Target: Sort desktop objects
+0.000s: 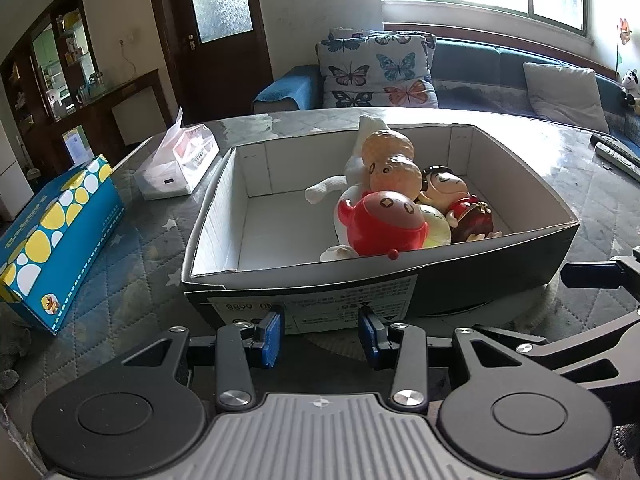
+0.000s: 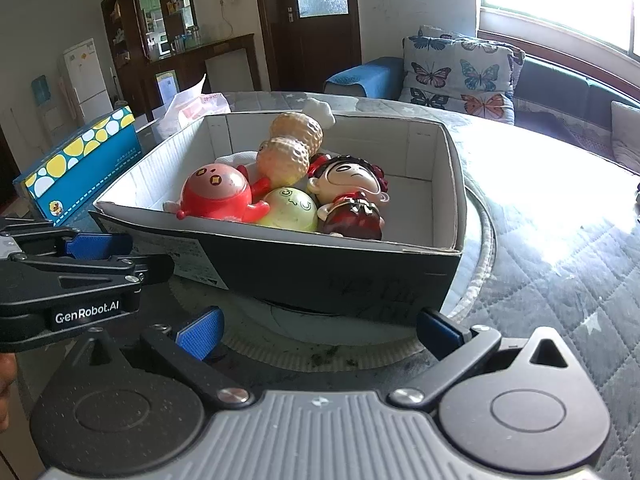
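left gripper level, jaws part-spread, empty, just short of box wall, right gripper spread wide, empty, toys in box ahead

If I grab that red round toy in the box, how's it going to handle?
The red round toy looks like glossy hard plastic, so it's probably stiff and a bit slippery. Its rounded body may roll or twist between the fingers. It leans against the green ball toy, which could shift when it's lifted.
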Available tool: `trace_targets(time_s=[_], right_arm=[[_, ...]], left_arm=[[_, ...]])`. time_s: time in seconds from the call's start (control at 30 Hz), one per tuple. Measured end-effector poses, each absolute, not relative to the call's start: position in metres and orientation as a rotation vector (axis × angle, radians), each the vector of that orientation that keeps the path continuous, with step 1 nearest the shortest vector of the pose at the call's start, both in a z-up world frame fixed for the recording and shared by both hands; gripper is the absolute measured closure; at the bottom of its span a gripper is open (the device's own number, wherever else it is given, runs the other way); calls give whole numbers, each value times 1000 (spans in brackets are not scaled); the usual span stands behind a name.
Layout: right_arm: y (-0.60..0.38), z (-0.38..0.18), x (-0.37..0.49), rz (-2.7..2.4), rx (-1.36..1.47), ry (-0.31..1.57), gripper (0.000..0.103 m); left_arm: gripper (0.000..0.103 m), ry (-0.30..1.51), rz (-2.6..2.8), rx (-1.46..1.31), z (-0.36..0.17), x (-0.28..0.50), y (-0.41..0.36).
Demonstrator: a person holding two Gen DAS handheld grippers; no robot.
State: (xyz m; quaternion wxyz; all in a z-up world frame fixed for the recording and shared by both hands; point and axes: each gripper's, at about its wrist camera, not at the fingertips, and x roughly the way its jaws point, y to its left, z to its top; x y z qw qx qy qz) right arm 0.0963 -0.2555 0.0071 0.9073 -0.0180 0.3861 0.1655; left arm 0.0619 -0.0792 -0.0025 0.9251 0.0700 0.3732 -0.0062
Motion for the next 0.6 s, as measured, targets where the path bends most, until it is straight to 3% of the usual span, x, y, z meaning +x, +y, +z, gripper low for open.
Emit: trace_targets(time_s=[0.6], right_arm=[[-256,2,106,319,-37,830,0]], left_arm=[[61,807,7,140,-6,71,-79]])
